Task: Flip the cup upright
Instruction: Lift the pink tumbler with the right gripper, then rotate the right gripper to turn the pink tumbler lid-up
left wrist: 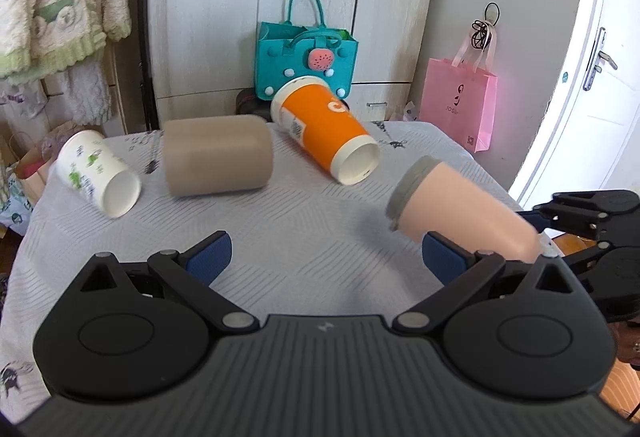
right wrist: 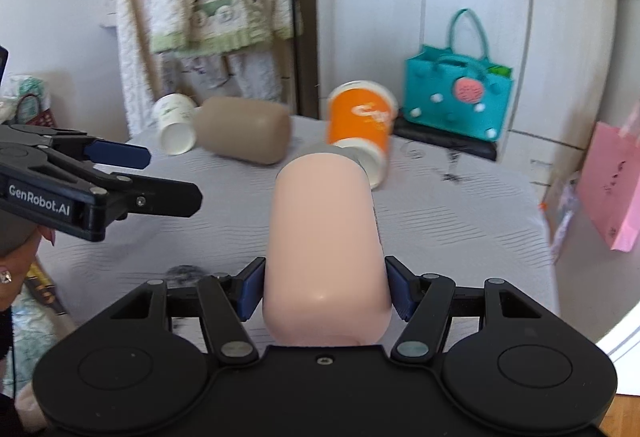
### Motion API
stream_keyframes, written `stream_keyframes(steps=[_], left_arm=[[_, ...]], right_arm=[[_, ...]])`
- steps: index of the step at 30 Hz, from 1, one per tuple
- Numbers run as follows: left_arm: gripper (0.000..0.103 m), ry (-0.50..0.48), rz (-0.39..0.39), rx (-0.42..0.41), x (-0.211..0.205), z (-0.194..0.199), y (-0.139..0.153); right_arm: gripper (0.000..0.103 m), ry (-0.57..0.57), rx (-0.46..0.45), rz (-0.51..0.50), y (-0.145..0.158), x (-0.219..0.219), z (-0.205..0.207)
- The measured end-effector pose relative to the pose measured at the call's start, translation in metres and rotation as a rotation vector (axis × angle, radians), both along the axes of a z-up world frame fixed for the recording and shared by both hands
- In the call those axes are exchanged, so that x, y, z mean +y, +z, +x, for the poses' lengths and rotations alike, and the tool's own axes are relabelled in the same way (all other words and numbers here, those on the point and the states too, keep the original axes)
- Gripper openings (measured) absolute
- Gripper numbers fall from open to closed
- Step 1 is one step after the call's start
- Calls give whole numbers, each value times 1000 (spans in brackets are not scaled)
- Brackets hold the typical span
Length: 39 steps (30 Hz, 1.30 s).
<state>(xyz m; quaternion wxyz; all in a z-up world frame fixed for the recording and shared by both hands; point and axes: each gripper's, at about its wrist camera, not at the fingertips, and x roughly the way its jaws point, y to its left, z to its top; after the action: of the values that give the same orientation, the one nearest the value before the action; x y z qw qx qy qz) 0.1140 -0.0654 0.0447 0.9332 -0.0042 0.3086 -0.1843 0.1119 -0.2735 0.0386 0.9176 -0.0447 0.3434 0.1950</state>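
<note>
Right gripper (right wrist: 325,291) is clamped on the pink cup (right wrist: 324,237) near its base, held on its side above the table (right wrist: 460,221). Left gripper (left wrist: 326,257) has jaws wide apart, nothing in them. Smooth, rounded wall, so it could slip while rotating. Motion blur hides its rim; 3 other cups lie beyond.

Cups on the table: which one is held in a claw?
The pale pink cup with grey lid, clamped in the right claw; the others lie untouched on the table.
</note>
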Motion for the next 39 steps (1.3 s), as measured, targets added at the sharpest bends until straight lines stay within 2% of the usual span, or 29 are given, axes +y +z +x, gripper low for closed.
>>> stream_keyframes(steps=[11,21,28,30,35,39], left_arm=[[103,99,-25,25,55,-8,-1],[103,115,-75,95,70,8,-16],[103,38,-224,154,65,15,-20],[103,31,-254,194,63,20,-24],[103,-54,-349,314,55,34,-39],[101,-58,-404,387,51,44,-52]], right_arm=[[67,129,49,53,-11,52,13],[67,122,82,31,-29,76,29],[68,153,107,34,-26,76,27],[76,170,120,35,-25,74,27],[87,236,117,53,-14,71,22],[90,280,89,-7,-10,74,18]])
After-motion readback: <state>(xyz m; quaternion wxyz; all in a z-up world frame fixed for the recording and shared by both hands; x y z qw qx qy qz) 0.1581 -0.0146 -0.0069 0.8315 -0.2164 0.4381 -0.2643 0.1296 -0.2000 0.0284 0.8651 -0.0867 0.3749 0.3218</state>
